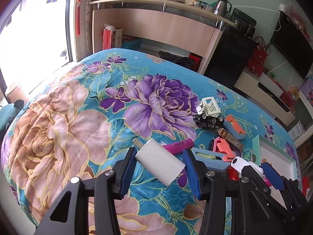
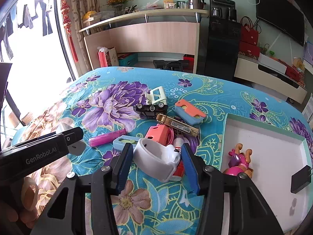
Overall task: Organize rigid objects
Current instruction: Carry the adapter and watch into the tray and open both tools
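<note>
My left gripper (image 1: pixel 159 162) is shut on a white charger block (image 1: pixel 160 161) and holds it above the flowered bedspread. My right gripper (image 2: pixel 156 156) is shut on a white curved plastic piece (image 2: pixel 154 158), just left of the white tray (image 2: pixel 273 137). The tray holds a pink toy figure (image 2: pixel 239 161) and a black box (image 2: pixel 300 178). A pile lies between: pink lighter (image 2: pixel 106 138), toy car (image 2: pixel 150 108), white toy truck (image 2: pixel 156 96), orange-and-blue cutter (image 2: pixel 188 111), gold lighter (image 2: pixel 176 124), pink case (image 2: pixel 159 134). The left gripper shows in the right wrist view (image 2: pixel 76 137).
The bedspread (image 1: pixel 78 117) covers the whole work surface and drops off at the far edge. Beyond it stand a wooden desk (image 2: pixel 148 35), a black water dispenser (image 2: pixel 223 45) and a TV stand (image 2: pixel 270 78). A window is at the left.
</note>
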